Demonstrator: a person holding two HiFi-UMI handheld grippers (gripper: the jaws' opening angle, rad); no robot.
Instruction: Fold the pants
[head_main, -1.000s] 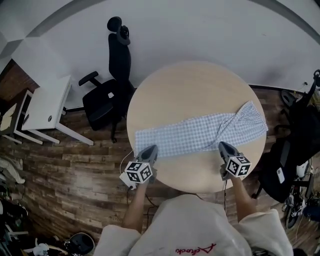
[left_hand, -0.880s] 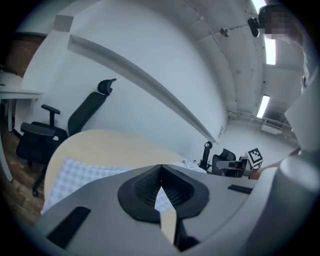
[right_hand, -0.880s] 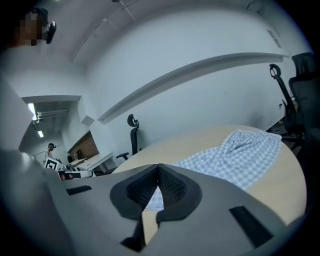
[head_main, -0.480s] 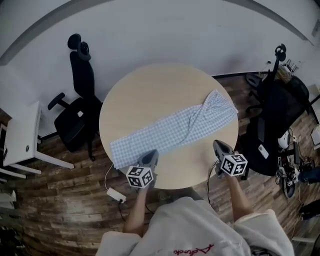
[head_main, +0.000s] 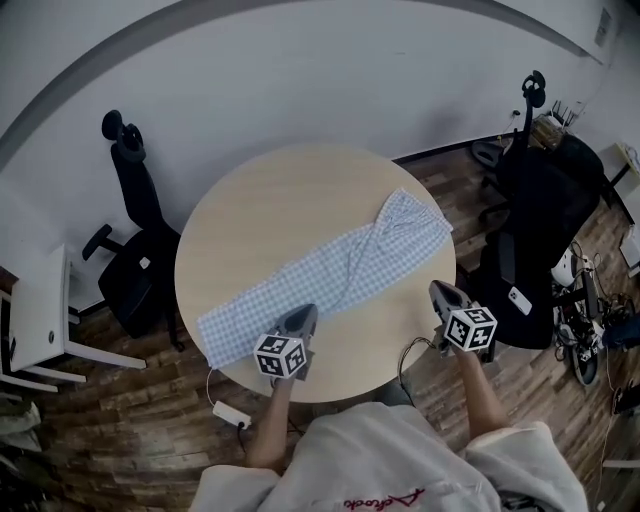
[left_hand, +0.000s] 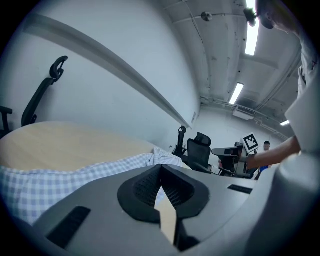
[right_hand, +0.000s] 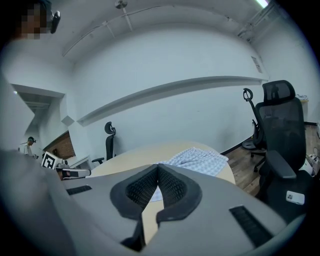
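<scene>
On the surface (head_main: 270, 190): pants (head_main: 330, 270) laid out as one long checked strip running corner to corner. Waist end far right, hem end near left, right at the rim.
Left claw (head_main: 303, 316): jaws together, nothing in them. Sits over the near rim, just beside the strip's near long edge, toward the hem end.
Right claw (head_main: 441, 293): jaws together, empty. Hangs off the surface's right side, apart from the waist end.
Step, my read: reaching in for a grab; no fold across the length made yet.
Risk 1: both claws are closed. If they arrive like that, they'll push the cloth and ruck it instead of pinching it.
Risk 2: strip looks like two legs stacked. A shallow pinch takes only the top layer, and the legs split on the lift.
Risk 3: hem end sits at the rim, so any drag toward the person pulls it over the edge.
Risk 4: bunched fabric near the seat gets folded in as a crease if not flattened first.
Risk 5: black office chair (head_main: 530, 230) is close on the right; a wide swing on that side could clip it.
</scene>
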